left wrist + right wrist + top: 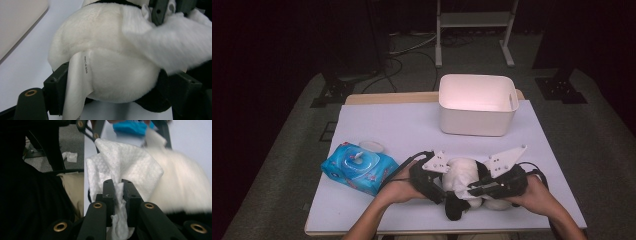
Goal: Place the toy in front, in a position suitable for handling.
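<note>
1. I have the black-and-white plush toy (464, 185) lying at the near edge of the white table (402, 125), between my two hands and well short of the white bin (477, 112) that stands at the far side

2. My left gripper (439, 192) has its jaws spread wide around the toy's round white body (105, 62). In the left gripper view both jaws press into the fur on either side, so I read it as clamped on the toy

3. A sewn-in satin label (78, 82) printed "MADE IN CHINA" hangs down the toy's body just beside one of the left jaws

4. My right gripper (118, 192) has its jaws nearly together, pinching a crumpled white wipe (125, 167) between the pads. The wipe fans out above the jaws and a tail of it hangs below them

5. In the right gripper view the wipe lies against the toy's long white fur (185, 187). In the left gripper view the same wipe (175, 45) drapes over the upper side of the body

6. From the high view, the right gripper (479, 187) comes in from the right across the toy, with my right hand (534, 195) behind it and my left hand (399, 187) on the other side

7. The blue pack of wet wipes (357, 167) sits on the table to the left of my left hand, its lid flipped open and a wipe poking up from the opening. It lies near the gripper's cable, apart from the toy
</note>
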Available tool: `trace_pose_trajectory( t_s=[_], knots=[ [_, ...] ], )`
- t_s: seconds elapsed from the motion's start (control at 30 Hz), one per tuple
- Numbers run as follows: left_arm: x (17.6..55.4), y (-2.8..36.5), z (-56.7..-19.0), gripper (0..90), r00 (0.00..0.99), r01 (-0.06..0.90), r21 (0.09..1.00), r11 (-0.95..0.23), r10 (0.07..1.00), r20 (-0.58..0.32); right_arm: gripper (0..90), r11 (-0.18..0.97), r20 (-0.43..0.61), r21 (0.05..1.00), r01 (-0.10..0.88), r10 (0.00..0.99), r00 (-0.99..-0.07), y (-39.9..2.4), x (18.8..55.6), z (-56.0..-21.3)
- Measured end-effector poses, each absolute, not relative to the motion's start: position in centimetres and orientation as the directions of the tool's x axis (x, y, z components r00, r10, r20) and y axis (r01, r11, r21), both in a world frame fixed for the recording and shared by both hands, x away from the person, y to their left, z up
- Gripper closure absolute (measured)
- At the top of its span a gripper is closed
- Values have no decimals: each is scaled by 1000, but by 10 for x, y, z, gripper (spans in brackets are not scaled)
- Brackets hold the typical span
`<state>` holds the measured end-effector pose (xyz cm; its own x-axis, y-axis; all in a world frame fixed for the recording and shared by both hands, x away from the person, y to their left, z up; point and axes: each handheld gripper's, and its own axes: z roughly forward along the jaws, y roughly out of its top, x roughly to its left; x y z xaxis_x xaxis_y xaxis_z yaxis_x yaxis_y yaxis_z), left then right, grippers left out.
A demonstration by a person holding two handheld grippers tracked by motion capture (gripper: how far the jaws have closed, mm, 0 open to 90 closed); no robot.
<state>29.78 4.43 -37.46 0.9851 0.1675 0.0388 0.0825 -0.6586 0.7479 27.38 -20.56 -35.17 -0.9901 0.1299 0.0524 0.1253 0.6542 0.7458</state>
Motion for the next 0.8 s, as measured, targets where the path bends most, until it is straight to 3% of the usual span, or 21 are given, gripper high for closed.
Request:
trace_pose_trajectory(
  t_s=[0.2, 0.57, 0.8],
  knots=[
    [297, 43, -374, 185, 987, 73, 748, -659, 158, 43, 810, 659, 38, 739, 144, 172, -984, -217, 276, -348],
    [295, 46, -378, 185, 986, 75, 756, -651, 163, 43, 810, 678, 40, 729, 97, 99, -994, -170, 305, -332],
    [294, 48, -379, 184, 985, 74, 758, -648, 164, 44, 809, 673, 51, 727, 139, 148, -988, -191, 311, -334]
  ],
)
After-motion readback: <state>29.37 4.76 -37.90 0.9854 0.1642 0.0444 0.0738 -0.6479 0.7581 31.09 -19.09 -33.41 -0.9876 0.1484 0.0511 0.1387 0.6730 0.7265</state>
